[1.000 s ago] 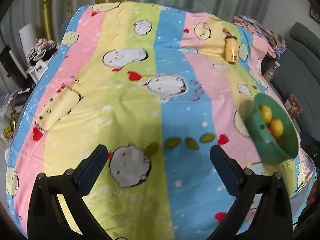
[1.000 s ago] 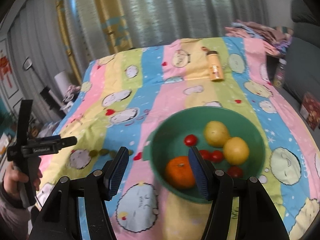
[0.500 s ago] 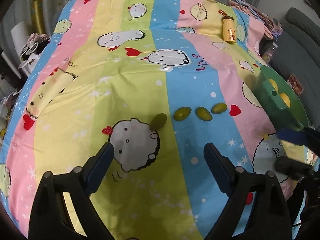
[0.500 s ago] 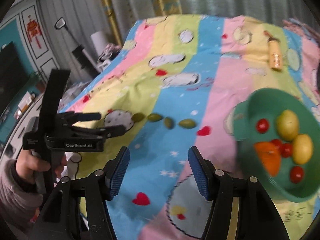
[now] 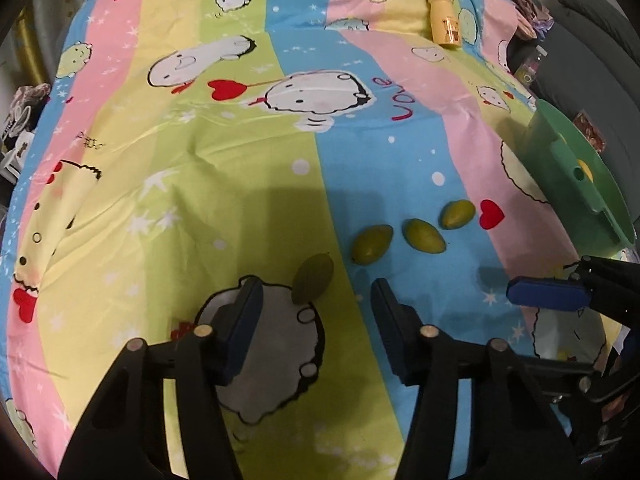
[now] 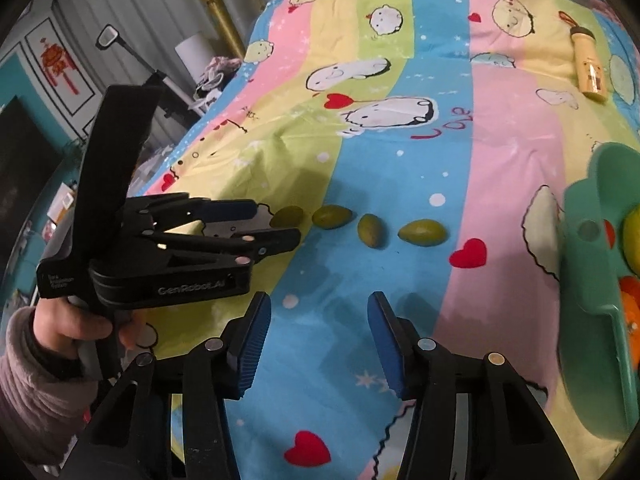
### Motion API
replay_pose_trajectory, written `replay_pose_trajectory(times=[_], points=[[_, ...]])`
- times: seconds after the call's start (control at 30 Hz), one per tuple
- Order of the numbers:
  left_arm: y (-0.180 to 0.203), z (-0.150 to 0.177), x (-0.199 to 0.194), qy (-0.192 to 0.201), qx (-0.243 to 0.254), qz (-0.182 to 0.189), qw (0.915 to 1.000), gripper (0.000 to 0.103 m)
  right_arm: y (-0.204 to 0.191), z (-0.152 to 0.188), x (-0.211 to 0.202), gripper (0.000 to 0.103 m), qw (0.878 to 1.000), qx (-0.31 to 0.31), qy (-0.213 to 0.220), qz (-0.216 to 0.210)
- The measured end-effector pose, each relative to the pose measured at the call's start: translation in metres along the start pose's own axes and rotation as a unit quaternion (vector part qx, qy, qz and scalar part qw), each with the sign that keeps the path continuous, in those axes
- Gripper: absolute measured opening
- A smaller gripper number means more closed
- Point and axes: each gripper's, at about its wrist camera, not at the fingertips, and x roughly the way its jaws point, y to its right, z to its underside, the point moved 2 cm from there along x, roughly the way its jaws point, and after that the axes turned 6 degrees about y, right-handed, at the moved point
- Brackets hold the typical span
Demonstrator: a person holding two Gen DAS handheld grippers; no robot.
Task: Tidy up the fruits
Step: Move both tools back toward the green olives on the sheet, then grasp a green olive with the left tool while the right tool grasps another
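A soft cotton sheet (image 5: pixel 248 168) printed in pastel stripes of pink, yellow, green and blue, with round cartoon faces, red hearts and the looping word "Love", covers the surface and shows shallow creases. Four small, smooth, pointed-oval green fruits (image 5: pixel 423 236) lie on it in a loose row, near one another but apart. The left gripper (image 5: pixel 316 312), matte black plastic with ribbed blue pads, hangs just short of the leftmost fruit (image 5: pixel 313 284); its jaws have just been closing and stand partly apart with nothing between them, the fruit lying just beyond the tips. The right gripper (image 6: pixel 318 330), of the same build, has also just been narrowing and is likewise part-spread and empty above the blue stripe, short of the row. In the right wrist view the left gripper's side reads "GenRobot.AI", and a hand (image 6: pixel 68 326) in a ribbed pinkish sleeve grips its handle. At the right stands a glossy green plastic bowl (image 6: pixel 592 280) with a scalloped rim, holding orange, yellow and red fruit. A small yellow bottle (image 5: pixel 444 24) lies far back; its label is unreadable.
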Motion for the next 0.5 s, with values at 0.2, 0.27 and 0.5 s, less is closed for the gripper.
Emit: replay_pose_trajectory(times=[0.2,0.27,0.5], points=[[-0.005,-0.004,0.009,-0.01,-0.008,0.019,0.9997,0.034,-0.002,-0.006,0.013,0.05,1.0,-0.004,-0.012,-0.003],[-0.006,-0.005,0.009,-0.011,-0.011,0.023,0.9996,0.03,-0.002,-0.008,0.017,0.049,1.0,-0.003,-0.014,-0.005],[-0.009,-0.003,0.007,-0.006,-0.026,0.037,0.9989,0.021,-0.006,-0.012,0.031,0.046,1.0,-0.011,-0.024,-0.005]])
